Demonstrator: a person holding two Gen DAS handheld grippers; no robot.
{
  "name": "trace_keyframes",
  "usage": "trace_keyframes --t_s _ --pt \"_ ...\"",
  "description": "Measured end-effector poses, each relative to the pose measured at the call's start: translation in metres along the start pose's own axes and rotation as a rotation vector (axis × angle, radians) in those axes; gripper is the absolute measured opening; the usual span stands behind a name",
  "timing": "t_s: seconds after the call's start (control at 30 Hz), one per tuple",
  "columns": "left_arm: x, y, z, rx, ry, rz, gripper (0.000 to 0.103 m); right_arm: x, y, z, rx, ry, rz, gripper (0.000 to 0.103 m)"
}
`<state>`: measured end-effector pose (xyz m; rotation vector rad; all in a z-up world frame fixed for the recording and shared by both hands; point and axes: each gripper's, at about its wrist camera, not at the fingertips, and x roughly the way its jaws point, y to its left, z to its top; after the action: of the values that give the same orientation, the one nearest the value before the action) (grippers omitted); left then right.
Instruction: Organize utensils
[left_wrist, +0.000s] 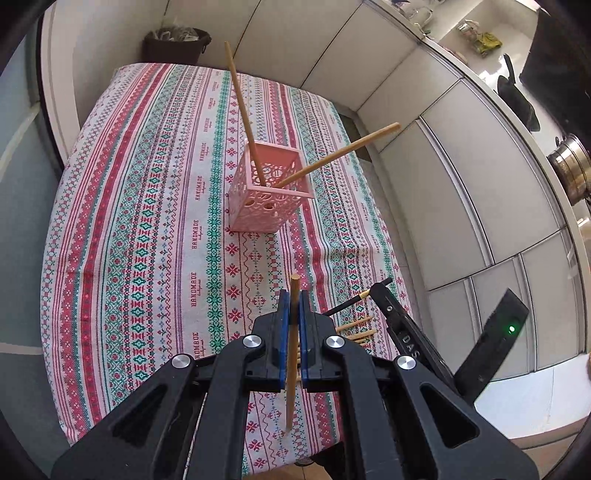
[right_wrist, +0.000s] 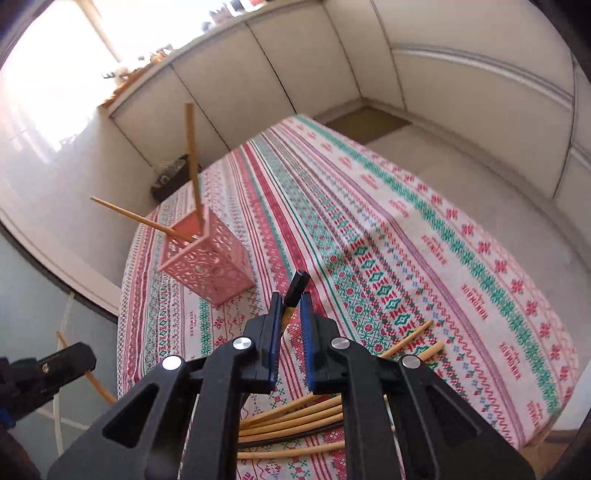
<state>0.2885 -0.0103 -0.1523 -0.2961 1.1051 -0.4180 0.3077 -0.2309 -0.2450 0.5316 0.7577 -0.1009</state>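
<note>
Two bamboo chopsticks leaning in pink basket (upright)

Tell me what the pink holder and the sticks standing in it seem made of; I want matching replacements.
The pink holder looks like moulded plastic, matte: uniform colour, thin walls pierced with a lattice of round holes. The two sticks leaning in it look like bamboo or light wood, unvarnished: pale tan, dull, slender and straight. Which of the two cannot be told.

Loose pale bamboo chopsticks on the patterned-cloth desk partly hidden behind the black gripper frame. Lower ends of two chopsticks concealed inside the pink perforated plastic basket. Countertop clutter too blurred to identify.
</note>
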Motion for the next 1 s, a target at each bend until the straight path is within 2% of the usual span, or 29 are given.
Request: trace_keyframes --t_s 0.17,0.3,0.37,0.57,0.7,0.8,0.87,0.93,1.0 --pt "-0.027 -0.028 -0.009 0.067 -0.077 0.003 0.004 -0.050 0.010 0.004 -0.116 -0.080 0.022 0.007" --pt "-0.042 -0.044 -0.020 0.085 -0.103 -0.001 0.004 -0.087 0.010 0.010 -0.170 -0.122 0.028 0.007" --pt "-0.050 -0.051 -0.022 0.091 -0.114 -0.004 0.004 -0.102 0.009 0.017 -0.181 -0.145 0.038 0.001" --pt "-0.086 -0.072 -0.014 0.125 -0.197 0.006 0.004 -0.137 0.009 0.047 -0.189 -0.193 0.063 0.001" --pt "-0.106 -0.081 -0.002 0.143 -0.259 0.034 0.004 -0.145 0.002 0.062 -0.155 -0.205 0.091 0.001" --pt "-0.114 -0.082 0.003 0.143 -0.287 0.038 0.004 -0.142 -0.002 0.071 -0.148 -0.185 0.080 0.001" --pt "-0.117 -0.079 0.003 0.138 -0.300 0.041 0.004 -0.127 -0.001 0.073 -0.173 -0.128 0.074 0.004" --pt "-0.119 -0.073 0.003 0.127 -0.306 0.045 0.004 -0.103 0.003 0.069 -0.257 -0.049 0.107 0.005" --pt "-0.122 -0.065 0.002 0.108 -0.315 0.046 0.004 -0.082 0.010 0.057 -0.361 -0.013 0.122 0.005"
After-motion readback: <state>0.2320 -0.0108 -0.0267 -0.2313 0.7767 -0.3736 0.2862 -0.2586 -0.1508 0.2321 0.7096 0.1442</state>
